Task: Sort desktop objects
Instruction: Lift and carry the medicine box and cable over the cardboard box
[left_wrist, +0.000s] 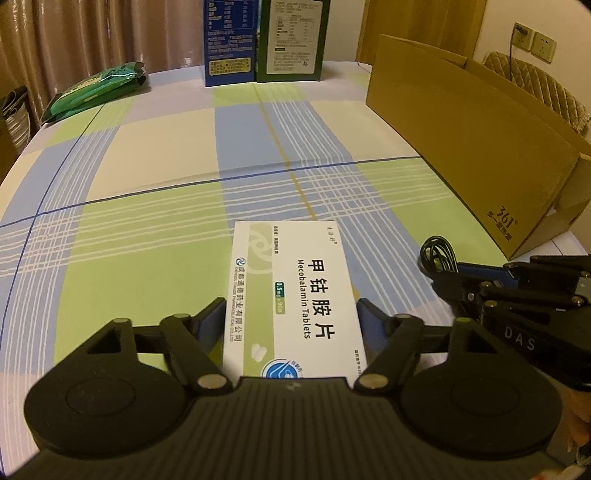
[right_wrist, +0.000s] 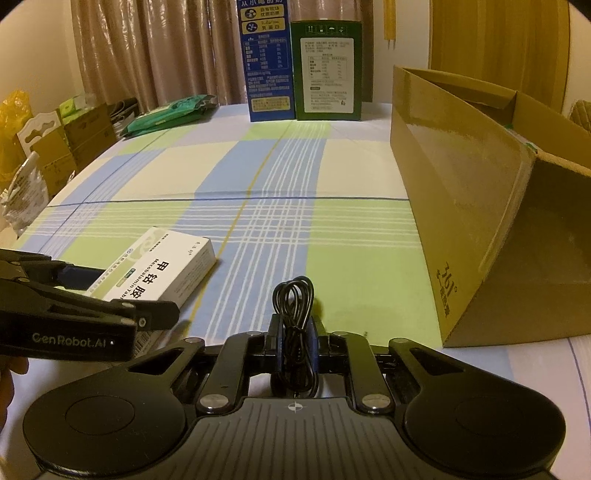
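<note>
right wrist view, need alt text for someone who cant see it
The right gripper is shut on a coiled black cable above a checked tablecloth. To its left, the left gripper straddles a white tablet box; an open brown cardboard box stands at right.

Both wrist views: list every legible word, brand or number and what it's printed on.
"Mecobalamin Tablets", "0.5mg": white medicine box.
"361°": cardboard box.
"DAS": right gripper body.
"CenRobot.AI": left gripper body.
Blue carton, green carton: print too small.
Green packet: unreadable.
</note>
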